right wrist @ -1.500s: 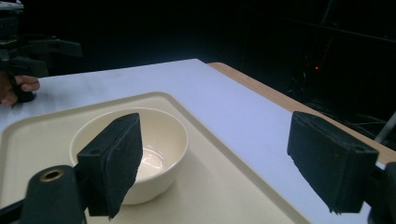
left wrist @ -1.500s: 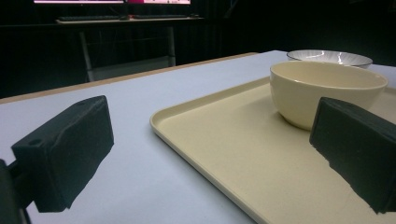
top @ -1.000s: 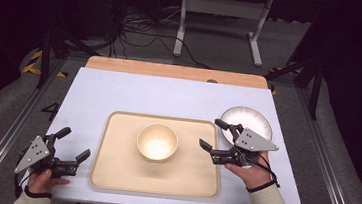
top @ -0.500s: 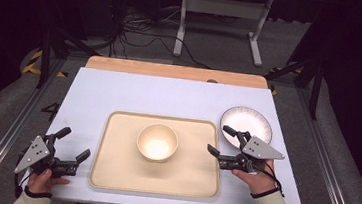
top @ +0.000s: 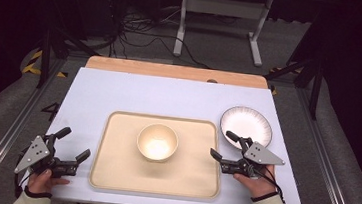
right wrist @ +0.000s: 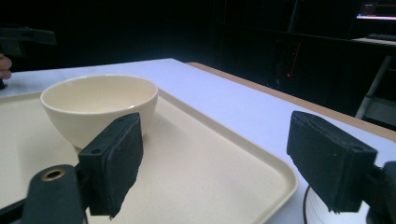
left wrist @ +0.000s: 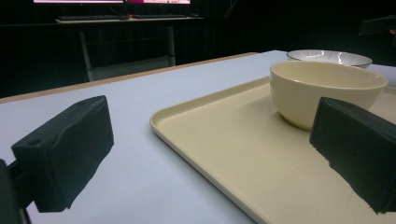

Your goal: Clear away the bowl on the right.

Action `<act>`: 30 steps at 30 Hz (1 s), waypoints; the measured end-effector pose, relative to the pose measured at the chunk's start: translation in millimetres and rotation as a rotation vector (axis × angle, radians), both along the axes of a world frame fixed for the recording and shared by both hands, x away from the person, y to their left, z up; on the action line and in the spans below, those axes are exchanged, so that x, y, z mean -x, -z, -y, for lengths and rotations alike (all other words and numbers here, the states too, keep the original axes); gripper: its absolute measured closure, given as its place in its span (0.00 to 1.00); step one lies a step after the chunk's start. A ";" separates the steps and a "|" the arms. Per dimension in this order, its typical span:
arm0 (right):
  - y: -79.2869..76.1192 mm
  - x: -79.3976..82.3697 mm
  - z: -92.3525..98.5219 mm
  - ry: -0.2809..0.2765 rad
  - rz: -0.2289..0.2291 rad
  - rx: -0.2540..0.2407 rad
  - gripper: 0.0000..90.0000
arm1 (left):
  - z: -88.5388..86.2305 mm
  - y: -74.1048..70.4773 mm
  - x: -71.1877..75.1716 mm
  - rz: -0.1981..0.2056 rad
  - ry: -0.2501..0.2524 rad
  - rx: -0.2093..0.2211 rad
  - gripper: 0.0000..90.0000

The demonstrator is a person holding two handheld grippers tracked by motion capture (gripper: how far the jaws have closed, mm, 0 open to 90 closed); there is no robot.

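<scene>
My right gripper (top: 220,145), at the lower right of the high view, has its jaws spread with nothing between them; in the right gripper view the near edge of the tray (right wrist: 261,186) runs through the gap, one jaw over the tray and the other over the bare surface beside the plate (right wrist: 314,210). I read that straddle as lining up to take the tray by its right rim. My left gripper (top: 73,143), at the lower left of the high view, also has its jaws spread and empty, resting just off the tray's left edge; in the left gripper view the rim of the tray (left wrist: 187,135) runs between the jaws, which suits a two-sided lift. The cream bowl (top: 157,141) sits upright near the middle of the tray (top: 111,175), so it should ride level if both sides rise together. The plate (top: 246,126) lies on the pale surface (top: 119,93) just beside the tray's upper right corner, apart from it.
</scene>
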State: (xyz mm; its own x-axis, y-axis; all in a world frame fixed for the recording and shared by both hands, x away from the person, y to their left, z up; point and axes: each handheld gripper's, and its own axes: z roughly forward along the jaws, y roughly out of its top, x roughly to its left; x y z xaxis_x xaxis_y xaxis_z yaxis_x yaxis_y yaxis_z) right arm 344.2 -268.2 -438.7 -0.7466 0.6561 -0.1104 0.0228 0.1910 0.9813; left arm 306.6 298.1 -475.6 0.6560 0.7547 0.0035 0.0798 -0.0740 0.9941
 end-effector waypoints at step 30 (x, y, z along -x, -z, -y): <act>23.2 4.5 19.1 0.004 0.056 -0.091 0.08 | 0.2 0.0 0.2 0.002 0.001 -0.002 0.00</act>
State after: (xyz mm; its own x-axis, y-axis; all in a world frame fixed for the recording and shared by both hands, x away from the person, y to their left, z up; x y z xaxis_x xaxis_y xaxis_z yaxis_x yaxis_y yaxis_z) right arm 339.8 -287.3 -461.9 -0.7379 0.6686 -0.0918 -0.0323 0.1009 0.9944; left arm 306.5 297.8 -475.7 0.6567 0.7541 0.0067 0.0773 -0.0762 0.9941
